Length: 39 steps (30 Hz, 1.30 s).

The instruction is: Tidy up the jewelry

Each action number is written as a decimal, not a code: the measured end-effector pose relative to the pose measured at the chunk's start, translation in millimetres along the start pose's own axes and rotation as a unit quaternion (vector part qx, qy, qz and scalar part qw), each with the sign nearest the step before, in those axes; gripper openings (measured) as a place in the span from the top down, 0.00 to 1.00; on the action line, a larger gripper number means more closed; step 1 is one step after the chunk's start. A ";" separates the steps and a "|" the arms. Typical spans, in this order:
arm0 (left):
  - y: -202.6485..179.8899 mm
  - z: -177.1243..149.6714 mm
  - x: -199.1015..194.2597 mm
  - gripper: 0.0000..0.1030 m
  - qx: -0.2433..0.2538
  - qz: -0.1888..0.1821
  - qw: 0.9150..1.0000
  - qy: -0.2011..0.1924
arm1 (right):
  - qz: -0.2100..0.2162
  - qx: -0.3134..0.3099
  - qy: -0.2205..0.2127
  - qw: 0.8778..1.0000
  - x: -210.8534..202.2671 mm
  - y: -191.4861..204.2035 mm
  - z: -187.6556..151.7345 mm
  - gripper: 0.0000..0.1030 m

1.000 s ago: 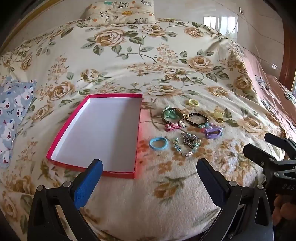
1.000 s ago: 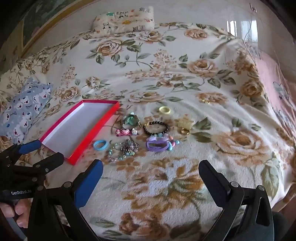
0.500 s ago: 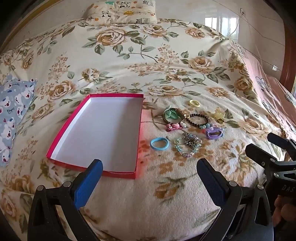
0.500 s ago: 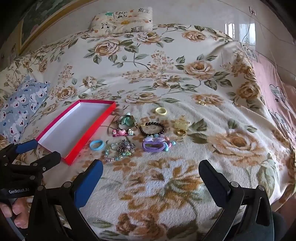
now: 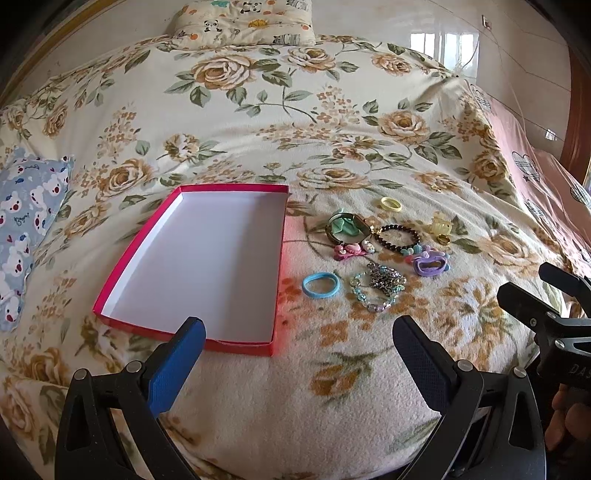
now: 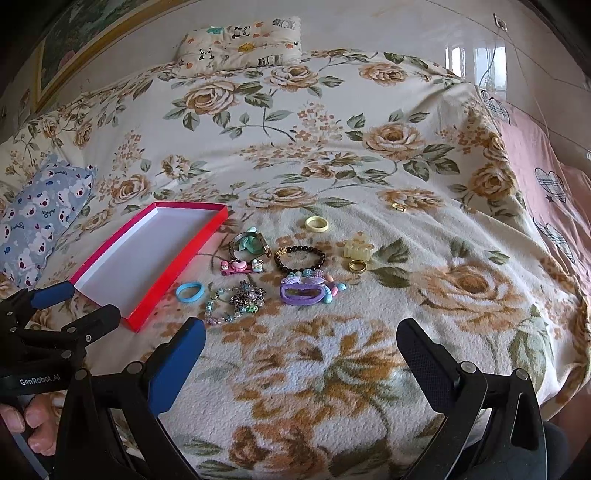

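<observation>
A shallow red box with a white, empty inside lies on the floral bedspread; it also shows in the right wrist view. Right of it lies a cluster of jewelry: a blue hair tie, a beaded bracelet, a black bead bracelet, a purple clip, a pink clip, a green bangle, a yellow ring, a yellow claw clip and a gold ring. My left gripper is open and empty, near the box's front edge. My right gripper is open and empty, short of the jewelry.
A blue bear-print pillow lies at the left. A panda-print pillow lies at the head of the bed. A pink heart-print cover runs along the right edge. A small gold piece lies apart, beyond the cluster.
Both grippers have drawn back and risen slightly, so the box and jewelry sit a little farther away. Nothing on the bed has moved.
</observation>
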<state>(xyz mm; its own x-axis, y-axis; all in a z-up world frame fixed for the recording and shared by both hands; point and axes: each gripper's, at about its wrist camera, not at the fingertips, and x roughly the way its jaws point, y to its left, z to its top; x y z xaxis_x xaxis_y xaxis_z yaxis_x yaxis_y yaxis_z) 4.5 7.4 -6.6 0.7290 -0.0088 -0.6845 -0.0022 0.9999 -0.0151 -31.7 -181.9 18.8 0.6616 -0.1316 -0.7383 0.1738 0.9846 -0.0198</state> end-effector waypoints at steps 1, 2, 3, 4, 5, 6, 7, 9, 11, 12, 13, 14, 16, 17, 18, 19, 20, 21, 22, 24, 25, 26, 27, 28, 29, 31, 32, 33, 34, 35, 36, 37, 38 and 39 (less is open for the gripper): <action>-0.2 0.2 0.3 0.01 0.000 0.000 1.000 0.000 | -0.001 0.000 0.000 1.000 0.0 0.3 -0.5 0.00; 0.0 0.8 0.4 0.01 0.000 -0.001 1.000 0.000 | -0.001 0.000 0.000 1.000 -0.3 0.1 -0.8 0.00; -0.1 0.7 0.4 0.01 0.000 0.000 1.000 0.000 | 0.000 0.000 -0.001 1.000 -0.3 0.1 -0.8 0.00; -0.1 0.7 0.4 0.01 0.000 0.000 1.000 0.000 | 0.000 0.000 -0.001 1.000 0.1 0.7 -0.5 0.00; 0.1 0.6 0.5 0.01 0.001 0.000 1.000 0.001 | 0.000 0.000 -0.001 1.000 0.0 0.8 -0.2 0.00; 0.1 0.8 0.3 0.01 0.001 0.000 1.000 0.001 | 0.000 0.001 -0.001 1.000 -0.3 0.2 -0.2 0.00; 0.3 0.7 0.3 0.01 0.001 0.001 1.000 0.001 | 0.000 0.000 -0.001 1.000 -0.4 0.4 -0.2 0.00; 0.5 1.1 0.8 0.01 0.000 0.001 1.000 0.001 | 0.001 0.001 0.000 1.000 -0.2 0.2 0.0 0.00; 0.2 1.1 0.8 0.01 0.001 0.001 1.000 0.000 | 0.003 0.001 -0.001 1.000 -0.8 0.2 0.1 0.00; -0.3 1.7 1.0 0.01 0.002 0.002 1.000 0.000 | 0.003 0.000 -0.001 1.000 -1.0 1.1 0.3 0.00; -0.2 1.7 1.3 0.01 0.002 0.003 1.000 0.000 | 0.003 0.000 -0.001 1.000 -0.9 1.3 0.6 0.00; -0.6 2.3 1.3 0.01 0.002 0.003 1.000 0.000 | 0.004 -0.001 -0.001 1.000 -0.8 1.8 0.9 0.00; -1.0 3.2 1.6 0.01 0.002 0.002 1.000 0.000 | 0.006 -0.001 -0.002 1.000 -1.4 2.3 1.0 0.00; -1.1 3.2 1.7 0.01 0.002 0.003 1.000 0.000 | 0.007 -0.001 -0.002 1.000 -1.5 2.6 1.0 0.00; -1.6 3.4 1.6 0.01 0.003 0.004 1.000 0.000 | 0.008 -0.002 -0.002 1.000 -1.4 2.8 1.1 0.00; -1.4 3.4 1.7 0.01 0.002 0.003 1.000 0.000 | 0.008 -0.001 -0.001 1.000 -1.6 2.5 1.1 0.00; -1.3 3.3 2.0 0.01 0.002 0.003 1.000 0.001 | 0.008 -0.001 -0.002 1.000 -1.8 2.7 1.0 0.00; -1.3 3.3 2.2 0.01 0.001 0.002 1.000 0.002 | 0.009 -0.001 -0.002 1.000 -1.9 2.6 1.0 0.00; -1.9 3.7 2.5 0.01 0.002 0.002 1.000 0.002 | 0.009 -0.001 -0.002 1.000 -1.6 2.6 1.4 0.00; -2.8 4.5 3.3 0.01 0.002 0.002 1.000 0.003 | 0.009 0.000 -0.002 1.000 -1.6 2.7 1.3 0.00; -3.0 4.9 3.6 0.01 0.002 0.002 1.000 0.004 | 0.009 0.000 -0.002 1.000 -1.6 2.6 1.2 0.00; -3.1 5.2 4.0 0.01 0.002 0.001 1.000 0.004 | 0.008 0.000 -0.002 1.000 -1.6 2.5 1.2 0.00; -3.3 5.5 4.2 0.01 0.003 0.001 1.000 0.004 | 0.009 0.000 -0.002 1.000 -1.2 3.1 1.5 0.00; -3.6 5.8 4.5 0.01 0.003 0.001 1.000 0.003 | 0.008 0.000 -0.002 1.000 -1.3 2.8 1.2 0.00; -3.4 5.6 4.6 0.01 0.003 0.001 1.000 0.003 | 0.008 -0.001 -0.002 1.000 -1.3 2.9 1.1 0.00; -3.5 6.2 5.9 0.01 0.003 0.001 1.000 0.004 | 0.010 -0.001 -0.002 1.000 -0.9 2.4 1.1 0.00; -3.7 6.0 5.9 0.01 0.003 0.000 1.000 0.005 | 0.010 -0.001 -0.001 1.000 -0.7 2.6 1.0 0.00; -3.7 6.3 6.9 0.01 0.002 0.000 1.000 0.006 | 0.010 -0.001 0.000 1.000 -0.3 2.7 1.1 0.00; -3.6 6.7 7.9 0.01 0.002 -0.001 1.000 0.007 | 0.010 0.000 0.000 1.000 0.1 2.8 1.1 0.00; -3.3 7.1 9.0 0.01 0.002 -0.001 1.000 0.008 | 0.010 0.000 0.001 1.000 0.3 3.2 0.9 0.00; -3.3 7.8 10.1 0.01 0.002 -0.001 1.000 0.009 | 0.011 0.001 0.001 1.000 0.3 2.8 1.0 0.00; -3.3 8.0 11.1 0.01 0.002 -0.001 1.000 0.010 | 0.012 0.003 0.002 1.000 1.5 1.8 1.2 0.00; -3.0 8.9 12.6 0.01 0.002 -0.002 1.000 0.011 | 0.013 0.004 0.003 1.000 2.1 2.1 1.1 0.00; -3.0 9.2 13.9 0.01 0.002 -0.001 1.000 0.012 | 0.014 0.005 0.005 1.000 3.1 2.1 1.0 0.00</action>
<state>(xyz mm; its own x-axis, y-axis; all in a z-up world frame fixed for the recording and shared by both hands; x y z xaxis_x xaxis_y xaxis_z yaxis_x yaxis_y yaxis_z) 21.0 4.5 -9.4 0.7126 -0.0118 -0.7015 0.0031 0.9999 -0.0137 -28.6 -180.3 17.2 0.6588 -0.1029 -0.7452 0.1627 0.9866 0.0076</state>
